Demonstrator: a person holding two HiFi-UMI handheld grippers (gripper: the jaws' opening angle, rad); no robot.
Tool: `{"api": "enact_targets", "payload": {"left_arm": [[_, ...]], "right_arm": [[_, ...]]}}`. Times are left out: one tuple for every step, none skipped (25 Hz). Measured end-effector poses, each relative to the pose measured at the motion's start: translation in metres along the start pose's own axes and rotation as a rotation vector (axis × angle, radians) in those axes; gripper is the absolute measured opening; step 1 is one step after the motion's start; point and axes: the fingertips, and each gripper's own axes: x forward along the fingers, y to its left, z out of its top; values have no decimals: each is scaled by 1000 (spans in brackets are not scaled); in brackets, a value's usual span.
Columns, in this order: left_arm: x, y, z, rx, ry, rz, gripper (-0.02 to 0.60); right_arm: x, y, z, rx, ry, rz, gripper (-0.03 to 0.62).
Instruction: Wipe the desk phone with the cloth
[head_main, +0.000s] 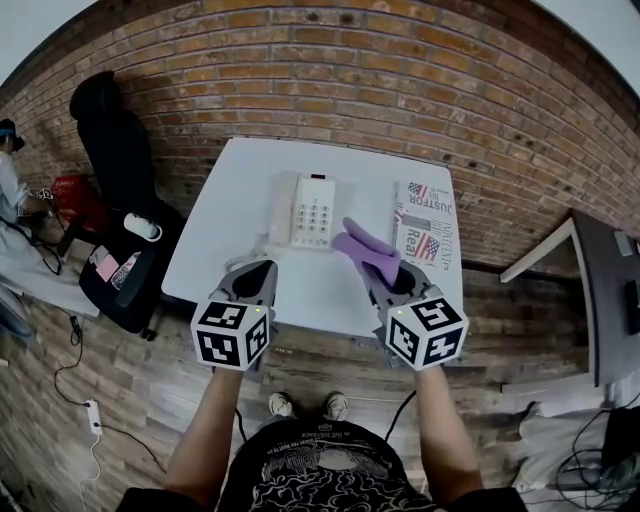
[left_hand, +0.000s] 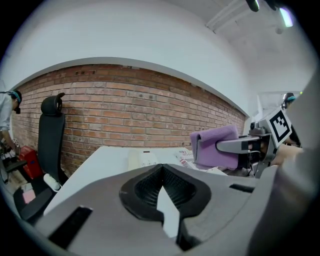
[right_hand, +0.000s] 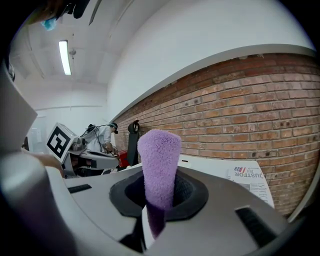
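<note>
A white desk phone (head_main: 311, 211) lies on the white table (head_main: 230, 225), toward the back middle; in the left gripper view the phone (left_hand: 141, 159) shows beyond the jaws. My right gripper (head_main: 388, 278) is shut on a folded purple cloth (head_main: 366, 250), held above the table's front right, just right of the phone and apart from it. The cloth (right_hand: 159, 170) stands up between the jaws in the right gripper view. My left gripper (head_main: 254, 281) hovers at the table's front edge, shut with nothing in it; the cloth (left_hand: 215, 145) shows at its right.
A newspaper (head_main: 425, 222) lies on the table's right side. A black office chair (head_main: 122, 190) stands left of the table, a person (head_main: 12, 180) at the far left. A brick wall (head_main: 400, 80) runs behind. Another desk (head_main: 600, 290) is at right.
</note>
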Motion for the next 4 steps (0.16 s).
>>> {"api": "enact_targets", "payload": {"left_arm": [[0, 0, -1, -2, 0, 1, 6], [0, 0, -1, -4, 1, 2, 6], [-1, 0, -2, -5, 1, 3, 6], [-1, 0, -2, -6, 2, 3, 6]], "right_arm": [[0, 0, 0, -1, -1, 1, 46], [0, 0, 1, -2, -1, 2, 46], [0, 0, 1, -3, -2, 3, 46], [-1, 0, 1, -5, -3, 3, 46]]}}
